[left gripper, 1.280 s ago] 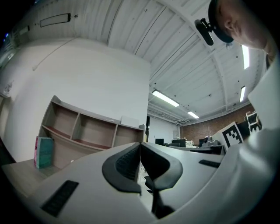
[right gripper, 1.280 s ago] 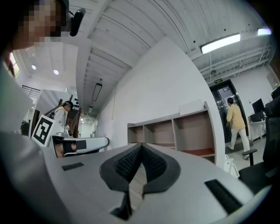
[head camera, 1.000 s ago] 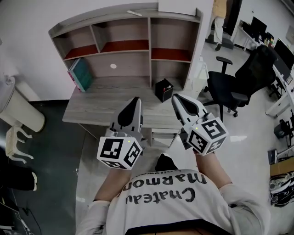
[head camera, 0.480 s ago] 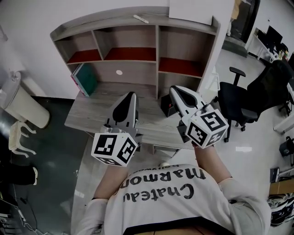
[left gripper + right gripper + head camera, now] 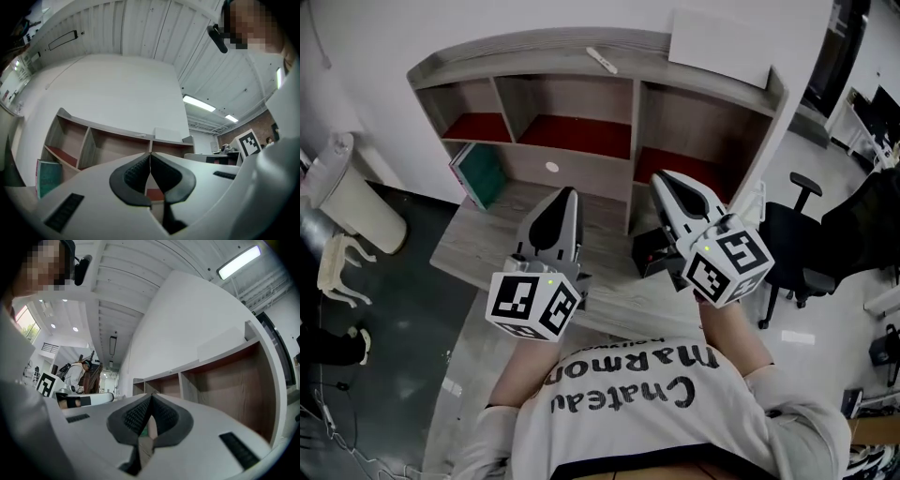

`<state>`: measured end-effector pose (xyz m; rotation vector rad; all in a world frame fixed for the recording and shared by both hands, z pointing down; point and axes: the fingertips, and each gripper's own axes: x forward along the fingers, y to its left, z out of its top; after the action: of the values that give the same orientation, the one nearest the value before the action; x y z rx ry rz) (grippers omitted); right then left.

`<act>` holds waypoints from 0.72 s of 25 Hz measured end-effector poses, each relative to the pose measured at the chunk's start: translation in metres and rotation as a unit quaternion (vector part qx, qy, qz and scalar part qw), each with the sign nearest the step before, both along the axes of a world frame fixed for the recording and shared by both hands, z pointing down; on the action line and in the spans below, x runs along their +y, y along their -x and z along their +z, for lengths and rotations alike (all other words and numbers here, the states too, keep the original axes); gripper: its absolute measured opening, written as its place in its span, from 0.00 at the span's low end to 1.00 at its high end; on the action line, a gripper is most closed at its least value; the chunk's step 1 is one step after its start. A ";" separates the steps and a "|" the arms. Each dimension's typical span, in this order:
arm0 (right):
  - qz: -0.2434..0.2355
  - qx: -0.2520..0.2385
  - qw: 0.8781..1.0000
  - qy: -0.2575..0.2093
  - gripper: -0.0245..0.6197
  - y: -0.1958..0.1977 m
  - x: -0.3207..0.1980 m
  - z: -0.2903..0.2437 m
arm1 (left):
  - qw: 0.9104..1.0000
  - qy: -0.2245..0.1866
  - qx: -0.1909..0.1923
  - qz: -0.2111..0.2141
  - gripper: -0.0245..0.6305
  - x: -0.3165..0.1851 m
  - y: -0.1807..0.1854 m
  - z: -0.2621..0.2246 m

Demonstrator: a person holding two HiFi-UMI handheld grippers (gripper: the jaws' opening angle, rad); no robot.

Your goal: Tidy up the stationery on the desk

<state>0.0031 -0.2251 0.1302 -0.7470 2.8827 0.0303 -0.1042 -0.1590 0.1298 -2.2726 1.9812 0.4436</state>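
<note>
A pale grey wood-grain desk [image 5: 487,239] is standing with shelves [image 5: 577,136] whose floors are showing dark red. A teal book [image 5: 483,173] is showing at the far left, a black box [image 5: 652,255] at the right. The left gripper [image 5: 569,191] and right gripper [image 5: 660,177] are showing white shells, black pads [image 5: 133,174] and black-and-white square-patterned cubes [image 5: 534,305]

Bright, even light (fisheye-warped edges)

Book [image 5: 478,173] at the desk's [image 5: 487,248] back-left corner, container [image 5: 649,259] near its right edge, pen [image 5: 601,60] atop the shelf unit [image 5: 628,122] behind
</note>
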 end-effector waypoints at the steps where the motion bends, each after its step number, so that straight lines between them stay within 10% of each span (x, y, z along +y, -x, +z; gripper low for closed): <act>1: -0.005 -0.002 1.000 0.001 0.05 0.001 -0.005 0.001 | 1.000 0.002 0.001 -0.003 0.06 -0.005 0.002 0.002; 8: -0.023 -0.018 0.999 0.027 0.05 0.012 -0.023 0.006 | 1.000 0.011 0.007 0.024 0.06 -0.033 0.010 0.004; 18: 0.068 -0.060 0.994 0.054 0.05 0.034 -0.038 0.000 | 0.993 0.004 0.006 0.115 0.06 -0.064 0.054 -0.013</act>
<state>-0.0313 -0.2636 0.1305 -0.9312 2.7329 -0.1493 -0.1586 -0.2228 0.1168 -2.5204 1.7344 0.4697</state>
